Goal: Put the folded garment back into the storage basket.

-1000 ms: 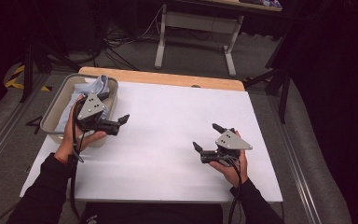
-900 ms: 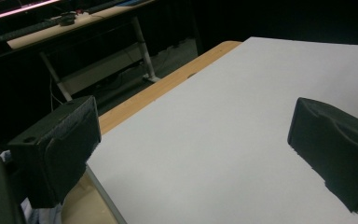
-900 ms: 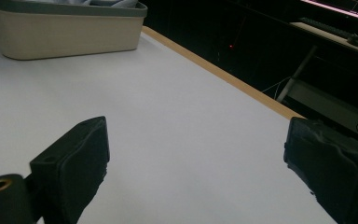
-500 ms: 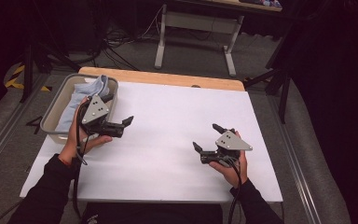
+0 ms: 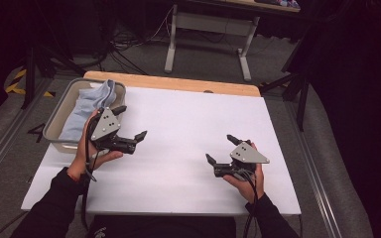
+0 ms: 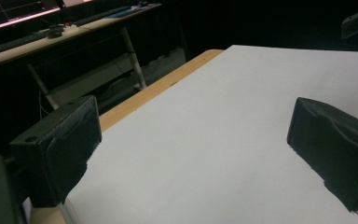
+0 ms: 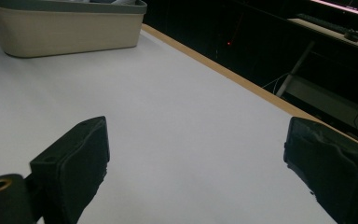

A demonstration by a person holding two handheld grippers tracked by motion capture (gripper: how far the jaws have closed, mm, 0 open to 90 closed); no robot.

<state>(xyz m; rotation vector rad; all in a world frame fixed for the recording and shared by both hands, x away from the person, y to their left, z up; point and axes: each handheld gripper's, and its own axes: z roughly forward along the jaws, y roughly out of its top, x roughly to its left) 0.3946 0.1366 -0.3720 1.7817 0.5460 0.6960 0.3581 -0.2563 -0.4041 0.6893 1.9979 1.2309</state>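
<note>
The high view looks forward and down from above the person's side, far enough back to take in the whole white surface, the bin at its left far corner, and the floor and a desk frame beyond. The left gripper view sits low, close over the surface, facing along its own jaws toward the wooden far edge and the dark desks behind. The right gripper view is equally low and near, facing across the surface toward the bin. All three share the white sheet and its wooden edge; the high and right gripper views share the bin.
</note>
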